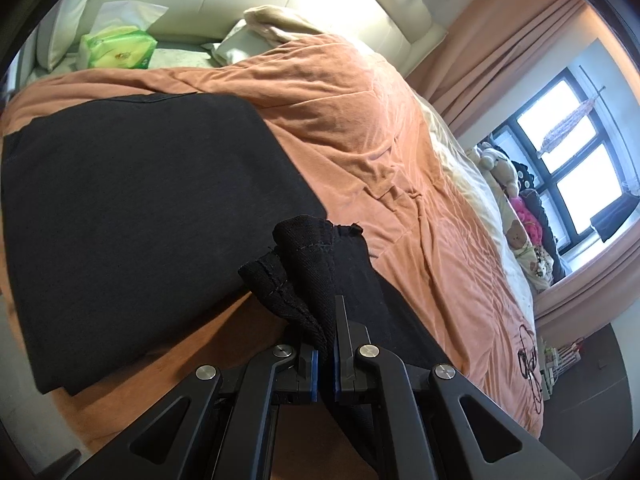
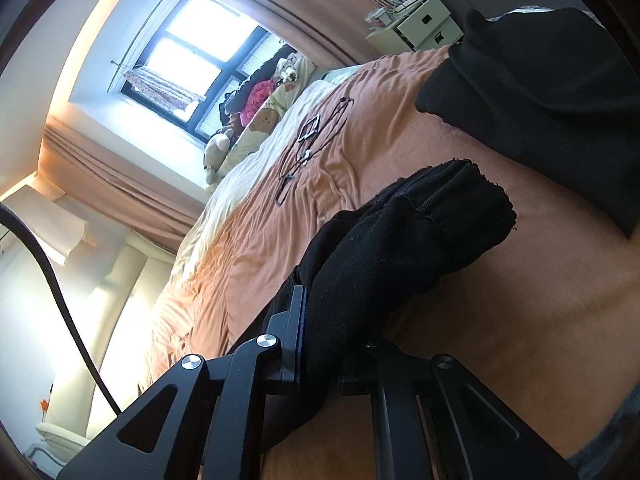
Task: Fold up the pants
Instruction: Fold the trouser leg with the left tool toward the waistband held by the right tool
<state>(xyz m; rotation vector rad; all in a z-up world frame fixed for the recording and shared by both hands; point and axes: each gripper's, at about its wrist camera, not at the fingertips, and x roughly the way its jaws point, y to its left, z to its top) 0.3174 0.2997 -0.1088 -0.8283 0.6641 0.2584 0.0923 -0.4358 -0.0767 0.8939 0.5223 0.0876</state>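
Now both hands want equal tension: left gripper (image 1: pixel 326 344) and right gripper (image 2: pixel 340 332) each clamp a pants (image 1: pixel 308 264) hem, carrying toward twelve o'clock.

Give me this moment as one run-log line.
step: folding pants | left gripper: jaws shut on black pants hem | right gripper: jaws shut on pants | surface: orange bedspread

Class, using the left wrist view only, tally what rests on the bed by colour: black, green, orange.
Black: 2, the pants and a folded black garment
Green: 1, the tissue pack
Orange: 1, the bedspread
Total: 4
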